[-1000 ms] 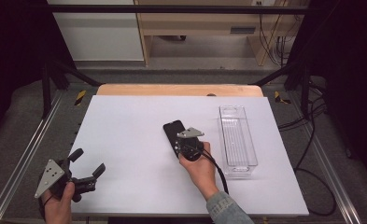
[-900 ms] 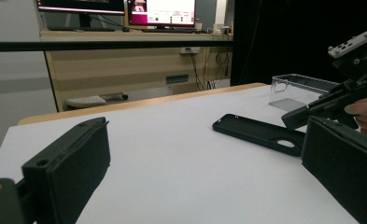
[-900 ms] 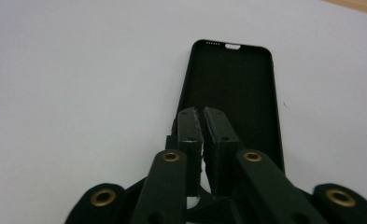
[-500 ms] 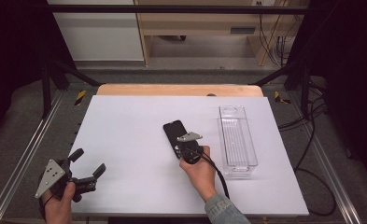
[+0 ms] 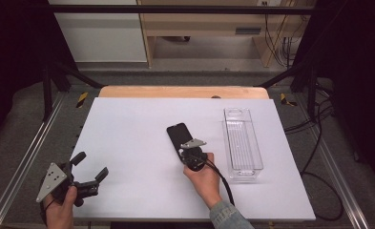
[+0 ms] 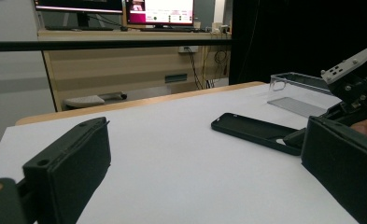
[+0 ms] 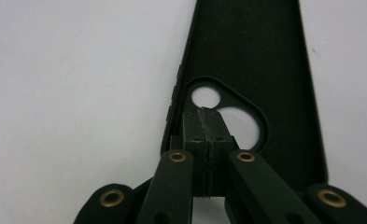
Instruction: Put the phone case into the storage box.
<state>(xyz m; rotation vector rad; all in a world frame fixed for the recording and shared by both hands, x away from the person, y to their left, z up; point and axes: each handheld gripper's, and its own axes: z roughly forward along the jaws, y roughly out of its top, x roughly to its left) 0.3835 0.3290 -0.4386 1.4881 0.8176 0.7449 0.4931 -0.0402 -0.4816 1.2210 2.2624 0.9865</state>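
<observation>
At the left of the high view, the left hand-held gripper (image 5: 89,175) is hovering over the near-left corner of the white counter (image 5: 128,143), held in the person's left hand (image 5: 61,210). Its two black jaws are standing wide apart with nothing between them, and the grey three-cornered plate on it is facing up and to the left. In the left gripper view, the same jaws are rising at either side of the frame, well apart, with bare white counter (image 6: 172,158) lying between them and the black phone case (image 6: 258,132) lying flat farther off.

Moving to the middle, the black phone case (image 5: 179,137) is lying flat on the counter, a little right of centre, its long side running away from the person. The right hand-held gripper (image 5: 187,153) is sitting at the near end of the case, carried by the person's right hand (image 5: 205,179), with its cable trailing back along the denim sleeve. In the right gripper view, the right hand-held gripper (image 7: 208,128) is showing its jaws pressed together pad to pad, their tips lying over the camera cutout of the phone case (image 7: 251,51). Whether a thin edge of the case is being pinched between the pads cannot be told.

Further right, a clear plastic tray (image 5: 243,169) is standing lengthwise on the counter, just beside the case and apart from it.
</observation>
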